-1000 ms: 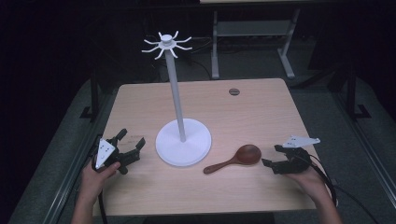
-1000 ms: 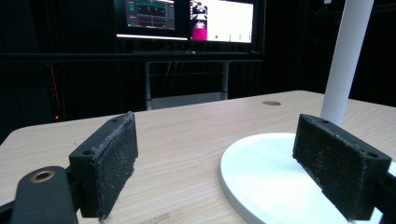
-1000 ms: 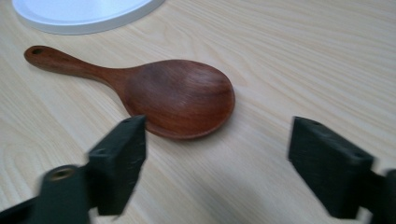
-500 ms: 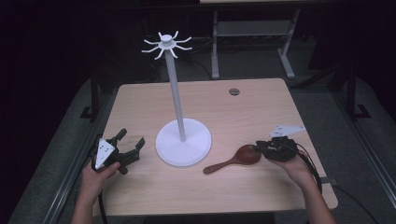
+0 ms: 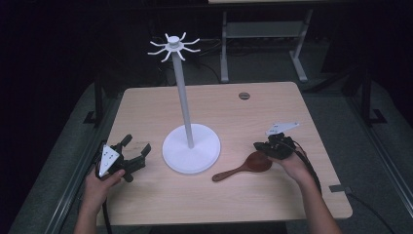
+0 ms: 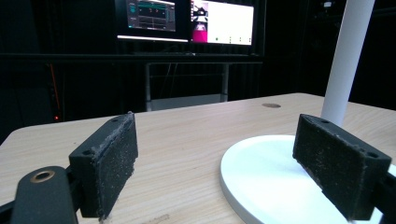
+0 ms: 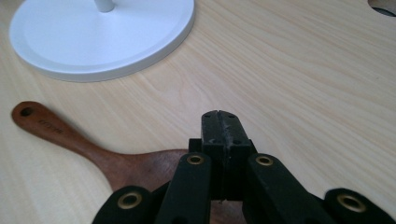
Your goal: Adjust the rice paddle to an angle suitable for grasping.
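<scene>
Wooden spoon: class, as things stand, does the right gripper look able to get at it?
Probably yes: the right gripper, jaws together, hangs right over the wooden spoon bowl with nothing between them.

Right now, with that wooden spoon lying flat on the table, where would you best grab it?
Probably the slim handle: it lies free on the table, pointing toward the white stand. Come from above with jaws across its width; the wooden spoon has a broad, shallow bowl, harder to pinch.
</scene>
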Action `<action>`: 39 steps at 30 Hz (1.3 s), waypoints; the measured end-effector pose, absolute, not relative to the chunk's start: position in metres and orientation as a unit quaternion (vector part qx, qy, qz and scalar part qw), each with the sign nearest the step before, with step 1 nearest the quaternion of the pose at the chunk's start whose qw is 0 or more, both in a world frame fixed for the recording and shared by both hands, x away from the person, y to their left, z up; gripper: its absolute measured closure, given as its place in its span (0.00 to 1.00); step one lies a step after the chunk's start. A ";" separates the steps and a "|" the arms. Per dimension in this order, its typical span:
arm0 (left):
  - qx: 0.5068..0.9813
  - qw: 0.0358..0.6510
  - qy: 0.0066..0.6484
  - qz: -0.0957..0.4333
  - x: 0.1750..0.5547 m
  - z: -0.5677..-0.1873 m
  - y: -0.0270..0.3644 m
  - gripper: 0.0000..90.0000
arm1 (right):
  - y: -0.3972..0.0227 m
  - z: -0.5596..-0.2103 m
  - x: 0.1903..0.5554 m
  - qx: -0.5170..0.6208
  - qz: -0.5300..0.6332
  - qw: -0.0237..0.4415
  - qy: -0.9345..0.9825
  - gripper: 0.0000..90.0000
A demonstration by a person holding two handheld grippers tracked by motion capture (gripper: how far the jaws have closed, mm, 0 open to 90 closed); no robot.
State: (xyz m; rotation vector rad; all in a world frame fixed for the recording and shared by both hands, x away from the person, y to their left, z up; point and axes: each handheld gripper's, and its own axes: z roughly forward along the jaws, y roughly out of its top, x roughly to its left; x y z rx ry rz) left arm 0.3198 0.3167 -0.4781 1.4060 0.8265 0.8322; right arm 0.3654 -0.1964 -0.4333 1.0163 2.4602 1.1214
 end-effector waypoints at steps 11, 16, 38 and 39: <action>0.609 0.609 0.357 0.360 0.320 -0.478 0.317 0.15 | -0.185 -0.450 0.377 0.341 0.358 0.107 0.863 1.00; 0.611 0.609 0.356 0.360 0.320 -0.478 0.316 0.15 | -0.181 -0.453 0.379 0.341 0.355 0.108 0.864 1.00; 0.611 0.609 0.356 0.359 0.320 -0.478 0.316 0.15 | -0.181 -0.455 0.375 0.346 0.335 0.095 0.872 1.00; 0.612 0.609 0.355 0.358 0.320 -0.478 0.316 0.15 | -0.181 -0.455 0.374 0.343 0.332 0.095 0.873 1.00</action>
